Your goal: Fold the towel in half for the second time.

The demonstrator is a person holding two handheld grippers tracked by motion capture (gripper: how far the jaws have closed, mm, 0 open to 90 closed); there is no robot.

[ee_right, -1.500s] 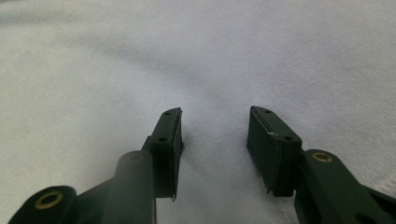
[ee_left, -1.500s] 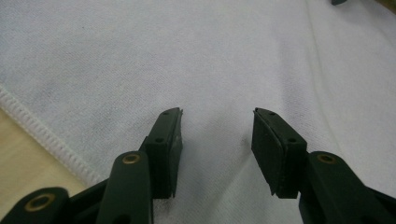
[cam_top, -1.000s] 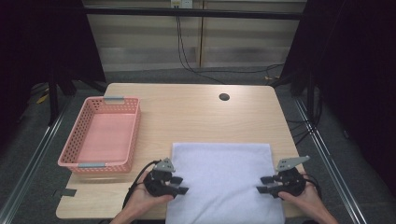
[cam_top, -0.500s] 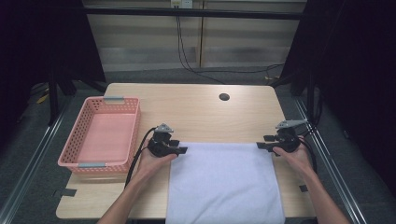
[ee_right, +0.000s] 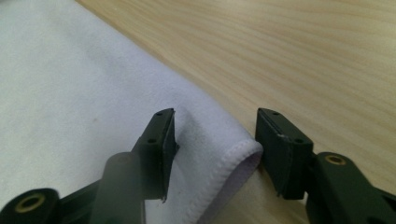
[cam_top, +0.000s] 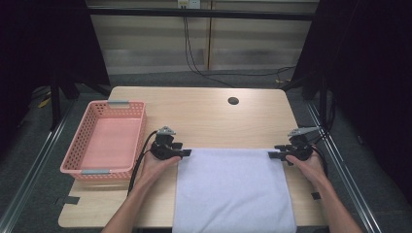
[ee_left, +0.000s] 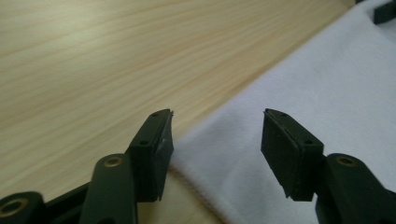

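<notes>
On table [cam_top: 204,114]: one towel [cam_top: 233,189], one basket [cam_top: 109,138].

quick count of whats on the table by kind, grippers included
grippers: 2, left gripper and right gripper
white towel: 1
pink basket: 1
total: 4

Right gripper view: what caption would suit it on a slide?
Right gripper, jaws open, astride a hemmed corner of the white cloth on the wooden table.

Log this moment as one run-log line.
left gripper: just opening, open at far-left corner of white cloth | right gripper: just closing, open astride far-right corner | pink plastic basket: empty
</notes>
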